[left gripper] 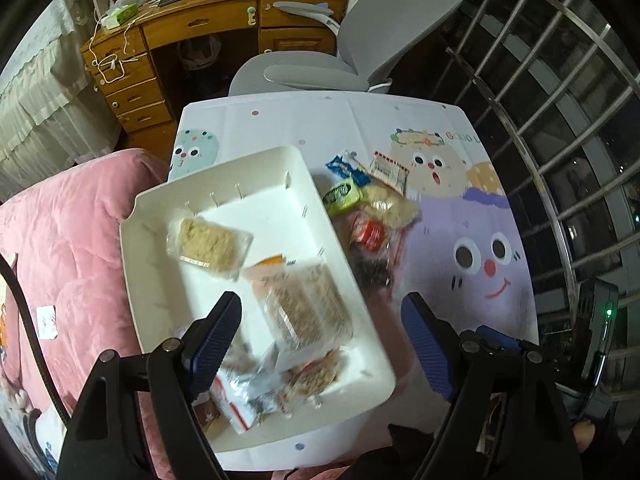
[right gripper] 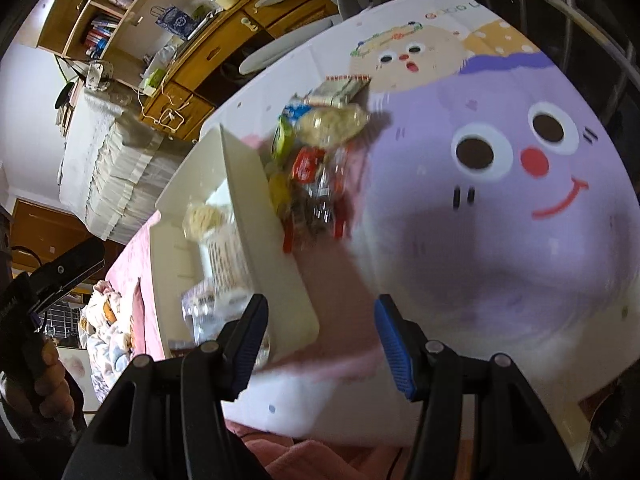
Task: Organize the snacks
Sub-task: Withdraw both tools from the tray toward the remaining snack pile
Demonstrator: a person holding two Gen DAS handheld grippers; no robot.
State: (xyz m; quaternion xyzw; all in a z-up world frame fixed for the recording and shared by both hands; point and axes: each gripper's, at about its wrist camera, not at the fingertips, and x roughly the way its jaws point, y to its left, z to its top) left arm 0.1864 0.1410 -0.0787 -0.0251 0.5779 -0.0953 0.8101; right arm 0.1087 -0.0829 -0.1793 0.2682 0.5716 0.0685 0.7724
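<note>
On the table's left edge (left gripper: 280, 120) sat one white tray (left gripper: 256, 184) | right half bare | tray: three packets | left gripper (left gripper: 320, 344) apart, empty | right gripper (right gripper: 320, 344) apart, empty

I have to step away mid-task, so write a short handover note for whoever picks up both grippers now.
Left gripper: open, empty, above the white tray.
Right gripper: open, empty, beside the tray's near corner.
Done: several snack packets in the tray, including a noodle cake packet.
Left: the snack pile on the cartoon tablecloth, right of the tray, including a green packet.
</note>
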